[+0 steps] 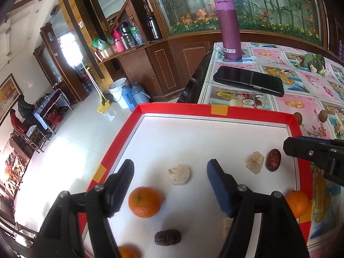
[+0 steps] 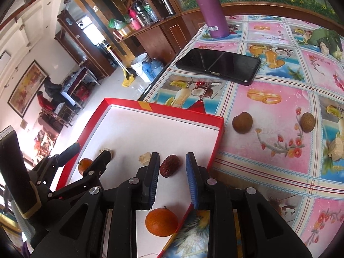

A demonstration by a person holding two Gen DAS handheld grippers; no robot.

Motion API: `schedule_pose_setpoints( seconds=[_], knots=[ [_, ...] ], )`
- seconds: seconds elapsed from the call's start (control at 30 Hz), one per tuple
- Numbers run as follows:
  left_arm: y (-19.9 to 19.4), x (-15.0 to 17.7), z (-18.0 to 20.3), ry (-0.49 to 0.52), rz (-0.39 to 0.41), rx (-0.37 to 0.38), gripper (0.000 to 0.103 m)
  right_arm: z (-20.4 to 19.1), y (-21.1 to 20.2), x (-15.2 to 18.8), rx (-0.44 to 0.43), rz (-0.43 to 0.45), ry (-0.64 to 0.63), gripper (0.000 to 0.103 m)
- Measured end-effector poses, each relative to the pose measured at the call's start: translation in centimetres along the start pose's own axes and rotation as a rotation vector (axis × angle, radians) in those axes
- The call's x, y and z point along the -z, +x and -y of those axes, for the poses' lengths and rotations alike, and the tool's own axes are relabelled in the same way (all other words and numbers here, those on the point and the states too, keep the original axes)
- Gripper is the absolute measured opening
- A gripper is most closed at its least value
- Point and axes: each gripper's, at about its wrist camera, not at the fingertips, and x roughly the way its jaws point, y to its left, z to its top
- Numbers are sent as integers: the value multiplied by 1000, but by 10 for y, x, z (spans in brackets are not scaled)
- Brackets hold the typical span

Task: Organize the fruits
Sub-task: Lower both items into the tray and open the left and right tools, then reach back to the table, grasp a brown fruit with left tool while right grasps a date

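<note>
The left tongs (image 1: 169, 178) are seen with their jaws standing wide apart and nothing clamped; a pale round slice (image 1: 178, 174) lies on the white floor of the red-rimmed tray (image 1: 185, 107) directly between and just beyond the tips, untouched by either pad. Just below the left finger (image 1: 120, 190) a mandarin (image 1: 145, 202) rests on the tray, and nearer the camera, between the two arms, a dark wrinkled date (image 1: 167, 237) is found. To the right of these tongs, a pale dried piece (image 1: 255, 162) and a red date (image 1: 274, 159) lie touching or nearly so, close to the tip of the other tool. The right tongs (image 2: 173, 163) are held slightly apart, gripping nothing; the red date (image 2: 169, 165) lies on the tray in the gap just inside the left pad, whether it is touched cannot be told. Beneath these tongs a second mandarin (image 2: 161, 221) sits by the tray's red edge. Beyond and to the right of the right tongs, two brown longans (image 2: 242, 122) rest well apart from the tray on the patterned worktop (image 2: 279, 172), with a black phone (image 2: 217, 65) and a purple flask (image 2: 211, 8) farther ahead.
</note>
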Motion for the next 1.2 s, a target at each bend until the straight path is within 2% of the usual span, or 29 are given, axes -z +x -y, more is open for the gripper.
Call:
schedule_pose_setpoints(
  seconds=[0.13,0.23,0.3,0.43,0.63,1.0,1.2],
  knots=[
    [-11,-4,8,8,26,1,82,8,-6,-3,7,10,5,24],
    [-19,-9,15,6,41,34,86,15,-11,-5,10,11,4,24],
    [-22,-13,21,4,39,61,87,22,-15,-7,17,18,11,24],
    [-29,-19,31,1,33,108,87,38,-30,-13,-30,21,49,24],
    [-40,-26,55,46,46,142,87,80,-64,-18,-18,58,83,24],
    [-58,-39,113,167,69,222,87,173,-120,-20,64,102,197,24],
    [-60,-49,151,237,87,264,87,206,-133,-12,141,44,182,25]
  ],
)
